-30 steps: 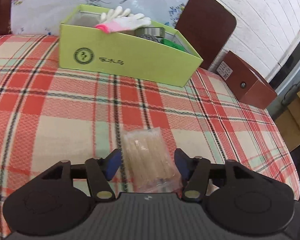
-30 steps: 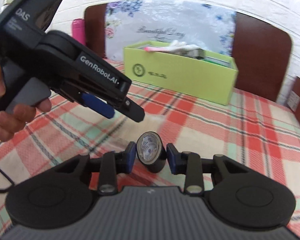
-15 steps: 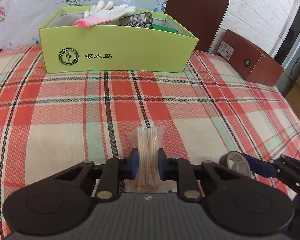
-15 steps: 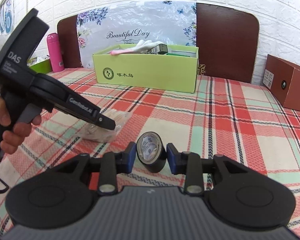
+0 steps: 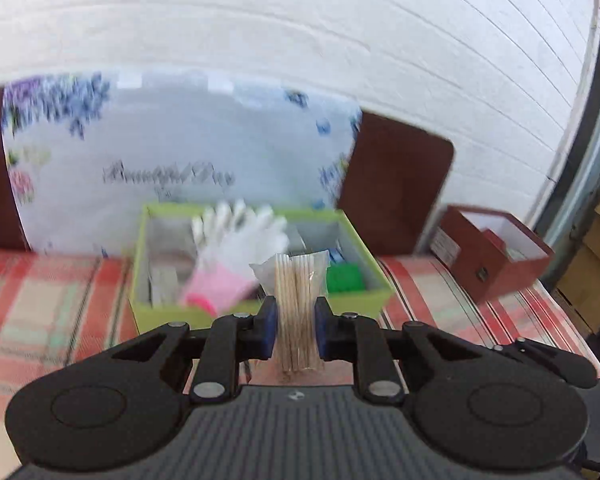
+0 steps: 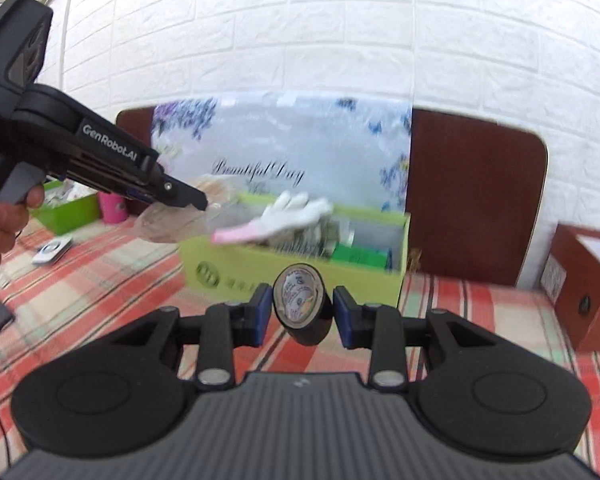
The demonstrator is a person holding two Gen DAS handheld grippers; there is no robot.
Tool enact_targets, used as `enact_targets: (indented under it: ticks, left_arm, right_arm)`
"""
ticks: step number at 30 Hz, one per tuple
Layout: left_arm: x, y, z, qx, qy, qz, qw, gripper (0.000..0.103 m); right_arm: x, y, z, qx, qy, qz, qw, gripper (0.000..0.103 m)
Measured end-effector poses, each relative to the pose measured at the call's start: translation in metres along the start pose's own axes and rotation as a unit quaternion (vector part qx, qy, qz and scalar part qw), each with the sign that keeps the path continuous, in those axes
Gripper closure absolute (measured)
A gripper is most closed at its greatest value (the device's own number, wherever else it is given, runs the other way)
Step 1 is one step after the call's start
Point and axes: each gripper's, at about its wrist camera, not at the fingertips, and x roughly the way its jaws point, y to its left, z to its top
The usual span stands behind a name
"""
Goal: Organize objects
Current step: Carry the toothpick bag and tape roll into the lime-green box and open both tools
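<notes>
My left gripper (image 5: 296, 330) is shut on a clear bag of wooden sticks (image 5: 298, 312) and holds it in the air in front of the green box (image 5: 260, 312). In the right wrist view the left gripper (image 6: 188, 196) carries the bag (image 6: 172, 224) just left of the green box (image 6: 292, 276). My right gripper (image 6: 302, 314) is shut on a black tape roll (image 6: 302, 308), lifted above the table near the box's front. The box holds a white and pink glove (image 5: 236, 256) and a green item (image 5: 344, 278).
A brown open box (image 5: 496, 256) stands at the right on the plaid tablecloth (image 6: 100, 292). A floral bag (image 6: 292, 152) and brown chair backs (image 6: 472, 200) stand behind the green box. A green tray (image 6: 68, 212), a pink bottle (image 6: 112, 206) and small devices (image 6: 52, 250) lie at the left.
Both grippers have risen from the table and moved toward the green box, the left with the bag of sticks, the right with the tape roll.
</notes>
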Motion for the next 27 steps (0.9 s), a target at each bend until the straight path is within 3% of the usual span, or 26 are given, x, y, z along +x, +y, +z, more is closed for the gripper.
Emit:
enact_targets:
  ticks: [5, 10, 11, 12, 13, 14, 15, 18, 22, 27]
  left_arm:
    - [0.035, 0.011, 0.025, -0.001, -0.004, 0.013, 0.9999, 0.083]
    - [0.065, 0.022, 0.030, -0.004, -0.010, 0.015, 0.9998, 0.083]
    - [0.070, 0.024, 0.030, -0.003, -0.014, 0.015, 0.9998, 0.083]
    - [0.075, 0.026, 0.029, -0.001, -0.022, 0.019, 0.9996, 0.080]
    - [0.078, 0.028, 0.028, 0.001, -0.028, 0.024, 0.9993, 0.058]
    - [0.080, 0.029, 0.026, 0.001, -0.027, 0.035, 0.9990, 0.021]
    - [0.079, 0.031, 0.023, -0.002, -0.035, 0.053, 0.9980, 0.013]
    - [0.071, 0.035, 0.010, 0.008, -0.063, 0.071, 0.9954, 0.011]
    - [0.057, 0.037, -0.001, 0.001, -0.068, 0.084, 0.9941, 0.011]
    - [0.026, 0.033, -0.016, -0.014, -0.065, 0.113, 0.9914, 0.011]
  right_arm:
    - [0.052, -0.013, 0.035, 0.005, -0.012, -0.035, 0.999, 0.070]
    - [0.102, -0.034, 0.043, 0.009, -0.004, -0.055, 0.998, 0.069]
    - [0.111, -0.037, 0.043, 0.008, -0.004, -0.059, 0.998, 0.066]
    - [0.119, -0.040, 0.041, 0.009, -0.005, -0.059, 0.998, 0.047]
    - [0.126, -0.042, 0.039, 0.012, -0.004, -0.062, 0.998, 0.023]
    - [0.130, -0.043, 0.036, 0.015, -0.005, -0.070, 0.997, 0.017]
    - [0.131, -0.044, 0.032, 0.016, -0.009, -0.076, 0.997, 0.015]
    - [0.125, -0.041, 0.020, 0.011, -0.014, -0.070, 0.997, 0.000]
    - [0.109, -0.028, 0.010, -0.002, -0.011, -0.088, 0.996, 0.000]
    - [0.075, -0.016, 0.005, 0.018, 0.006, -0.080, 0.997, 0.000]
